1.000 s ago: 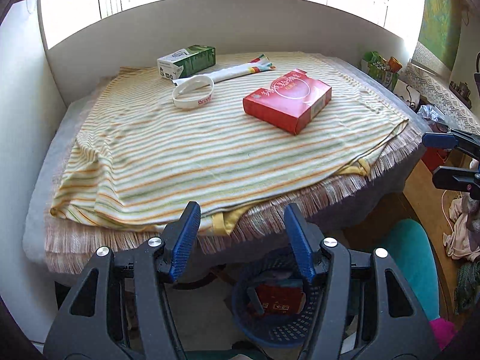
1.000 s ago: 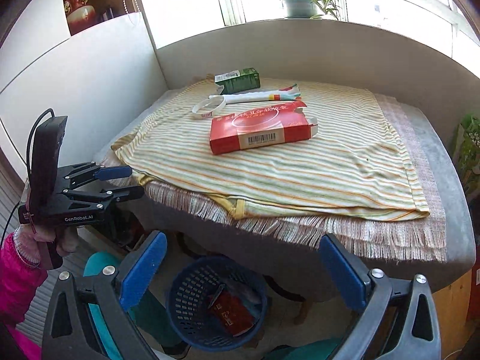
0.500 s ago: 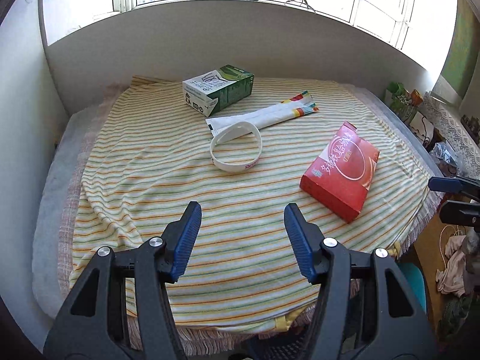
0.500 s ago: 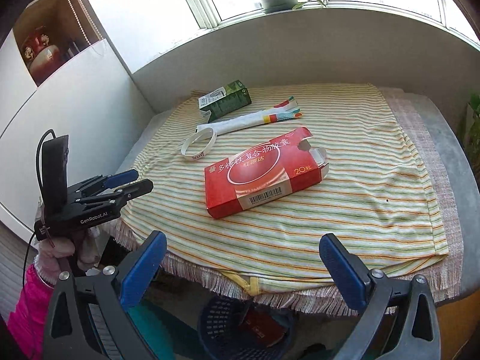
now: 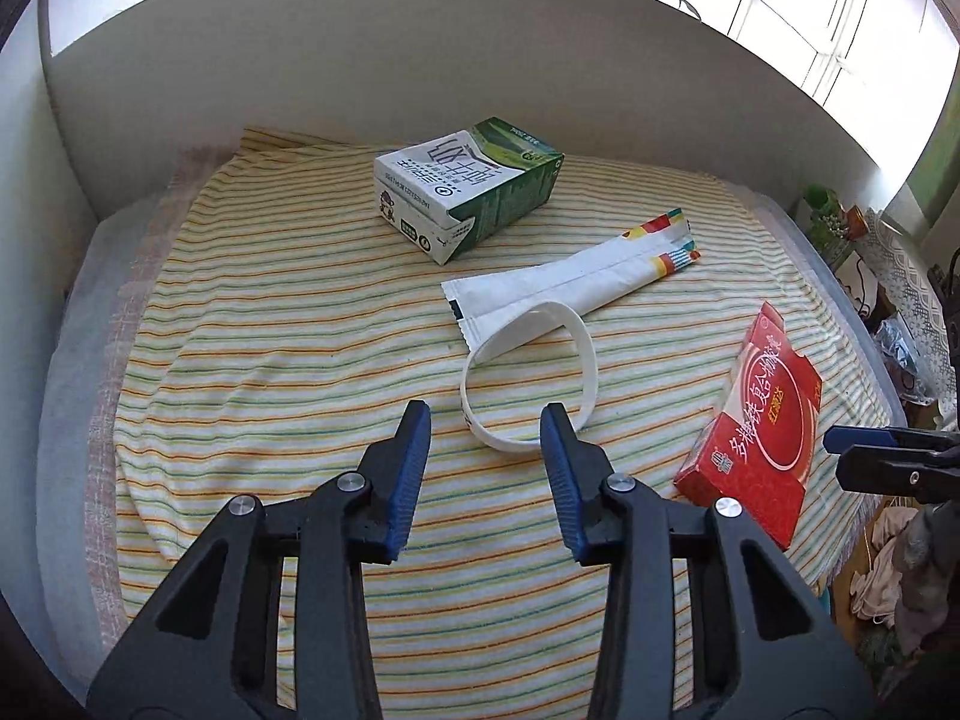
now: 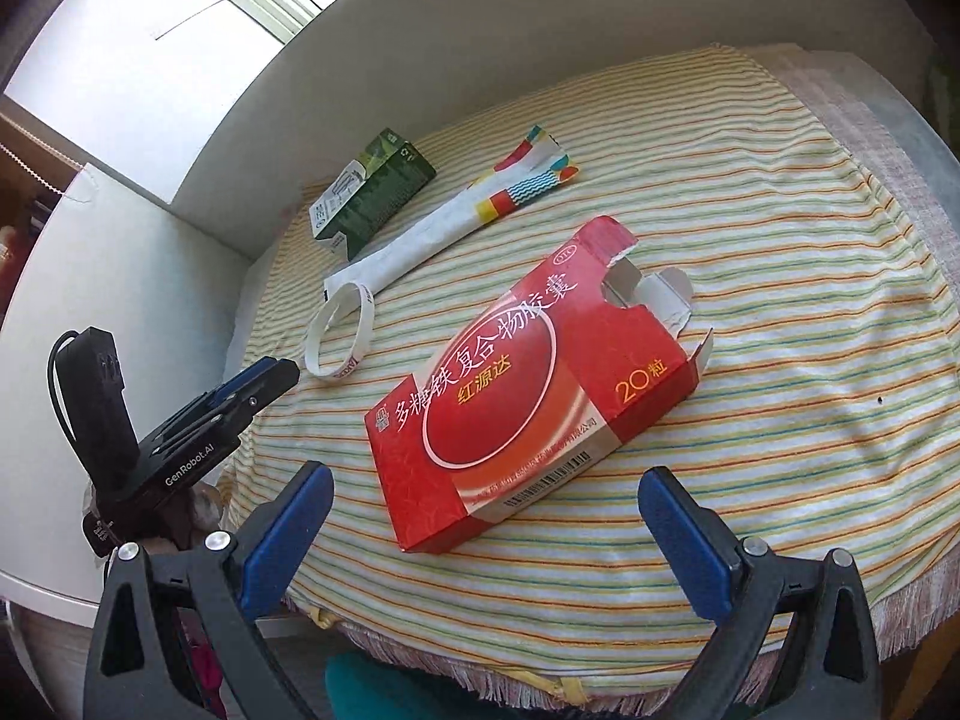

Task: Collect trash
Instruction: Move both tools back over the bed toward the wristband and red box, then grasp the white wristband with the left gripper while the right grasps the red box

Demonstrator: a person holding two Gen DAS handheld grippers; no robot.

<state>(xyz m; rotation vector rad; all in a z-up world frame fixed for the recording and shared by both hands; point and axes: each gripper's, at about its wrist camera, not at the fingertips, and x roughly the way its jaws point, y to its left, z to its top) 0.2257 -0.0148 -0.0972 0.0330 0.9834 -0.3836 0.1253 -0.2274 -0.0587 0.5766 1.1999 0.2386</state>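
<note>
Lying across the surface (image 5: 96, 324): a striped cloth (image 5: 288, 348) in yellow, green and orange, its fringed edge hanging over the near side in the right wrist view. Standing behind: a curved white panel (image 5: 372, 66), with bright window panes above.

Resting on the cloth toward the right edge: a red medicine box (image 6: 516, 414), flat, lid face up, one end flap torn open and sticking out toward the far right. Sitting well apart from it at the far side: a green and white carton (image 5: 465, 186), lying on its side with the white face up. Stretching between carton and red box: a long white sachet (image 5: 576, 282) with coloured printing at its far end, its near end overlapping the rim of a white ring band (image 5: 528, 384). Lying just beyond the left fingertips: that band, flat on the cloth, part of its near rim hidden behind the right blue pad.

Hovering over the cloth: the left tool (image 5: 485, 420), jaws just having been closing to a narrower gap, nothing between them, pads touching nothing. Hanging above the near edge of the cloth in front of the red box: the right tool (image 6: 485, 531), jaws spread wide, gripping nothing, the box lying just ahead of the gap.
</note>
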